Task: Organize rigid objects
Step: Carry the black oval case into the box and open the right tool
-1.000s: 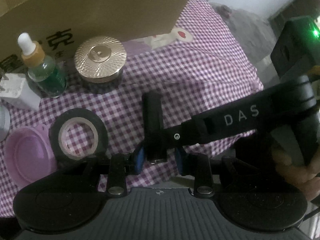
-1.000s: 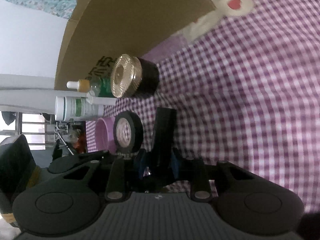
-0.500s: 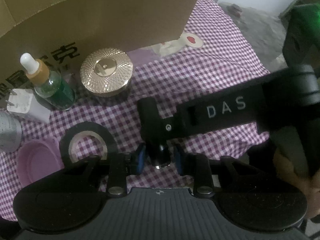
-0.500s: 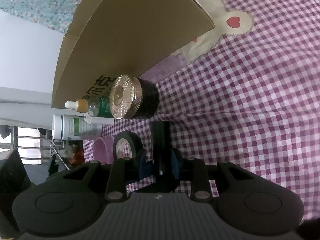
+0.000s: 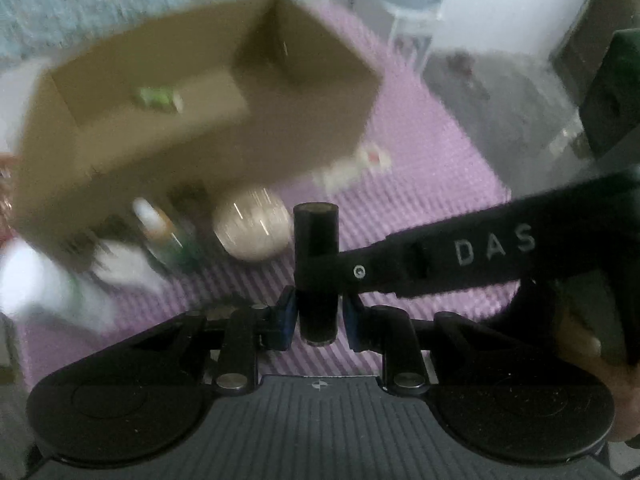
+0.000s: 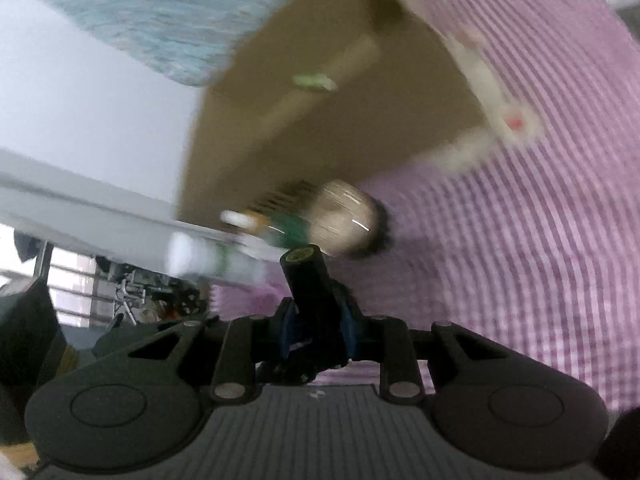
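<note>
The black cylinder (image 5: 316, 276) stands clamped in the left tongs (image 5: 316, 316), above the purple checked desk (image 5: 420, 184); the right tongs (image 6: 316, 320) pinch it too, jaws closing. Ahead, the open cardboard box (image 5: 192, 140) — gold-lidded jar (image 5: 252, 230) and dropper bottle (image 5: 160, 232) crowd its near wall; open cloth toward the right edge.

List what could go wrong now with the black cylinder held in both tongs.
Left tongs and right tongs, the right closing, both pinch the black cylinder; uneven pulls could twist it loose. The cardboard box rim is ahead; a low carry might clip it. The gold-lidded jar and dropper bottle stand below; a drop could topple them.
</note>
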Motion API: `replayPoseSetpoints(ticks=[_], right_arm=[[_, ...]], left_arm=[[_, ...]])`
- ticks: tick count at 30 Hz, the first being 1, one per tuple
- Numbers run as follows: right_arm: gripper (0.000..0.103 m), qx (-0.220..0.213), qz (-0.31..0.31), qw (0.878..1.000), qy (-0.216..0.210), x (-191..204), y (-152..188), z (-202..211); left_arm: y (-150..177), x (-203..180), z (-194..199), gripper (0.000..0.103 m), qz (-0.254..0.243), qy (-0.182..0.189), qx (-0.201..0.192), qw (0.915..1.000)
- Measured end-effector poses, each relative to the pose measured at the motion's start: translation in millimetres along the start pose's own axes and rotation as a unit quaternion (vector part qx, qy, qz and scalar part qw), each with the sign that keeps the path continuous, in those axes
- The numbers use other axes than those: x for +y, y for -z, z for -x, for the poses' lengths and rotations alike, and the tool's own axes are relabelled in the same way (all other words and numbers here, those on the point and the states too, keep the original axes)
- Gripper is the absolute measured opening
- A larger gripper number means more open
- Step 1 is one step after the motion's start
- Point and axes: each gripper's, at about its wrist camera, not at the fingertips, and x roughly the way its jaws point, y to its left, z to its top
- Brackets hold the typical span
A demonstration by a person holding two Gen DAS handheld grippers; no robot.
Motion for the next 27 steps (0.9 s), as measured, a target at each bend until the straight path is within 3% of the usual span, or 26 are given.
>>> replayPoseSetpoints(ticks=[5, 10, 18, 27], right_arm=[[0.027, -0.041, 0.074, 0.996, -0.017, 55, -37, 16], [0.027, -0.029, 0.09, 0.995, -0.045, 89, -93, -7], [0.027, 0.062, 0.043, 0.996, -0.043, 91, -181, -105], [0.027, 0.111, -0.009, 0.994, -0.004, 68, -217, -195]], left_arm=[[-35, 27, 41, 0.023, 0.01, -0.021, -0.061, 0.9979], [-77, 67, 39, 0.023, 0.04, -0.04, -0.066, 0.9962], [-131, 144, -21, 0.023, 0.109, -0.038, 0.029, 0.9929], [-146, 191, -88, 0.023, 0.146, -0.062, 0.097, 0.9825]])
